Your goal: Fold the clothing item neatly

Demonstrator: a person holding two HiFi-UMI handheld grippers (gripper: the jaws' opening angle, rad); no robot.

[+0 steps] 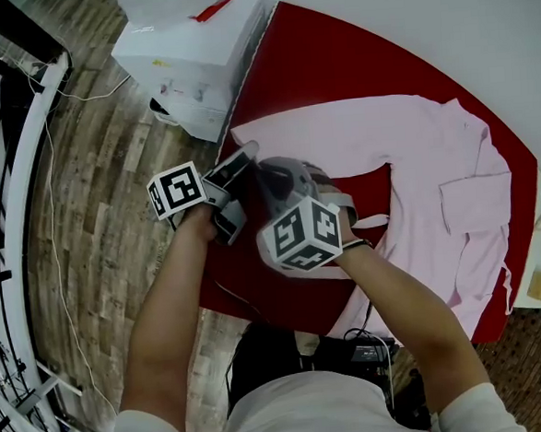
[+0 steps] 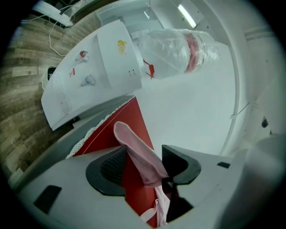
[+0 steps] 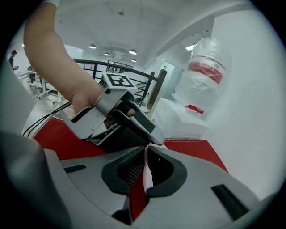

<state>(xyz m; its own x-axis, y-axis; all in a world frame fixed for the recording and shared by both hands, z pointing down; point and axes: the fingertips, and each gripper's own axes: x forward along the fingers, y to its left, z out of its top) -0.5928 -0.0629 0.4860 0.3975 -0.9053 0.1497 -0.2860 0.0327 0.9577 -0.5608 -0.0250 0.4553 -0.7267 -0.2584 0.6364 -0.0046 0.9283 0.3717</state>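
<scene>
left tool (image 2: 144, 165): jaws stood apart, sleeve (image 2: 135, 147) loose between | right tool (image 3: 145, 172): clamped on sleeve edge | shirt (image 1: 432, 153) body lay right, nearer right tool

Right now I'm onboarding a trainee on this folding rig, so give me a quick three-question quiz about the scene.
1. True or false: the right gripper is clamped on the pink shirt.
2. What colour is the cloth beneath the shirt?
3. On the left gripper, the jaws stand: A) shut and empty, B) apart with pink fabric between them, C) out of view.
Key: 1 true; 2 red; 3 B.
</scene>
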